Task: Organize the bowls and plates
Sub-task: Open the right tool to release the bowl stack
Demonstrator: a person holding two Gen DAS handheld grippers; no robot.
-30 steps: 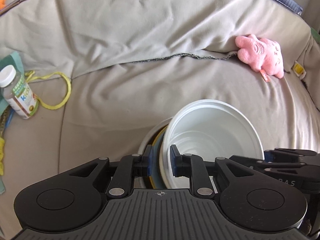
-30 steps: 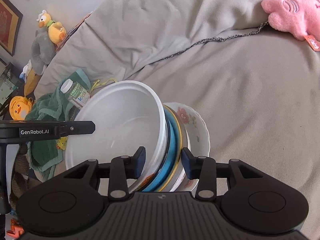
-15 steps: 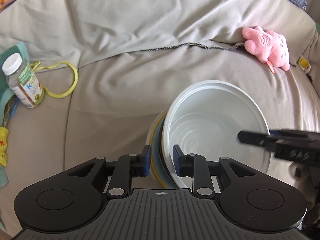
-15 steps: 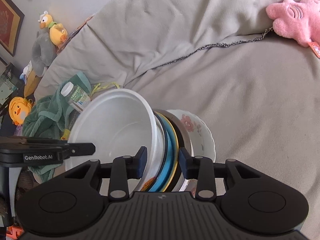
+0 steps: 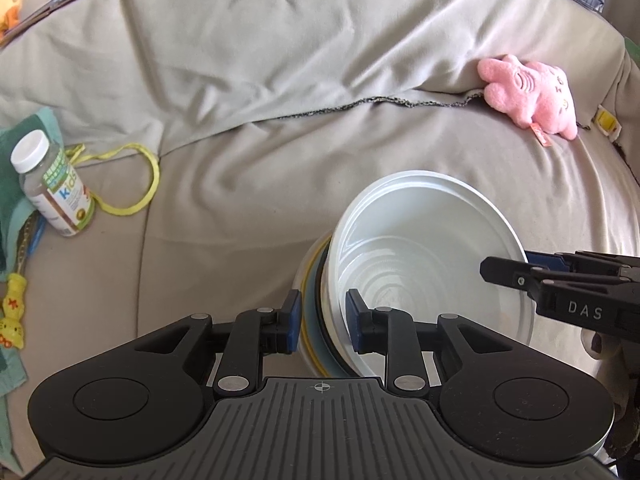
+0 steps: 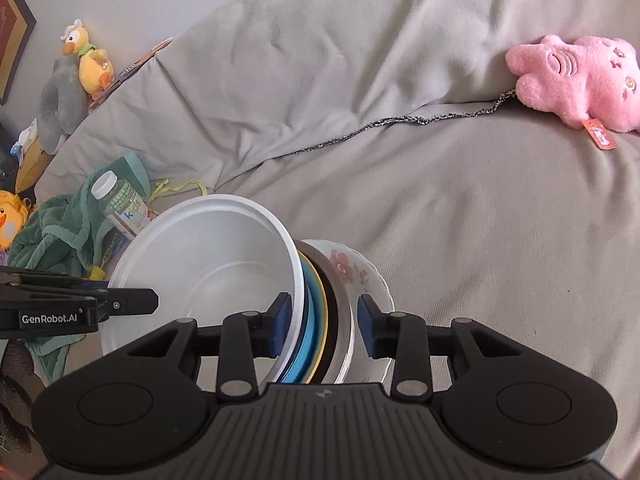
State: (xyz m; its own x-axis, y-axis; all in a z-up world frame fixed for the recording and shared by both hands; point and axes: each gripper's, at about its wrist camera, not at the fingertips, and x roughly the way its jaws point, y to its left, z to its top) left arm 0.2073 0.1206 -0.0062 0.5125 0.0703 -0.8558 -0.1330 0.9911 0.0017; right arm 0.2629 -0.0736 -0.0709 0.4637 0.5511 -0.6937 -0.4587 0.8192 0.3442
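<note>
My left gripper [image 5: 322, 322] and right gripper [image 6: 322, 326] each straddle the tilted stack of dishes [image 6: 320, 320] above the couch [image 6: 460, 220], jaws parted around its rims, so I should squeeze evenly before lowering.

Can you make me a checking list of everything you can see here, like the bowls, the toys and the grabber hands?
Surface: grey cloth-covered couch.
Job's things: white bowl nested with blue, yellow, dark and flowered dishes, stack tilted on edge.
Clutter: pink plush, vitamin bottle, green towel, yellow cord, duck toy.
Grippers: left gripper and right gripper each straddle the stack's rims, jaws not fully pressed on.
Cables: nothing seen.
Surroundings: picture frames on the wall.
</note>
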